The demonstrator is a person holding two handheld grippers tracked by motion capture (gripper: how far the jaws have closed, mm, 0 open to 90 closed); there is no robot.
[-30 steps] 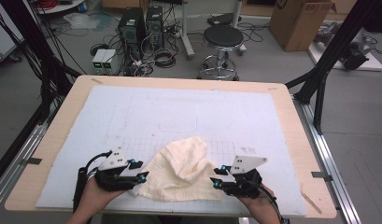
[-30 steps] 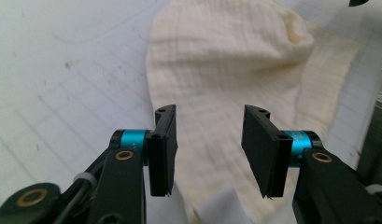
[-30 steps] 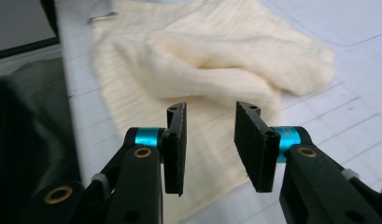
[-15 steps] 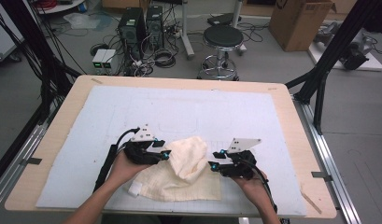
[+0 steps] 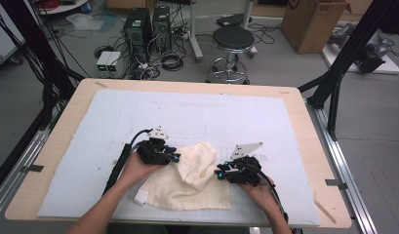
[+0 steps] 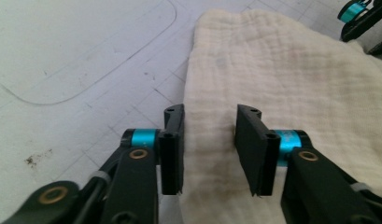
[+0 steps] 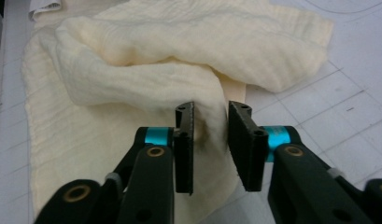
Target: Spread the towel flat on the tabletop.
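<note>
White gridded mat (image 5: 138,112) on a wooden table (image 5: 65,122), stool (image 5: 233,41) and computers (image 5: 146,22) behind; both grippers, left gripper (image 6: 209,140) and right gripper (image 7: 212,140), gape open over the cream cloth (image 5: 192,178). No legible writing.

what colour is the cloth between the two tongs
Pale cream cloth, with a crinkled weave; clearest in the right gripper view.

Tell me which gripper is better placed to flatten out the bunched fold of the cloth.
Probably the right gripper: its open jaws straddle the bunched fold of the cloth directly. The left gripper, also open, sits over a flat edge, away from the bunching.
</note>
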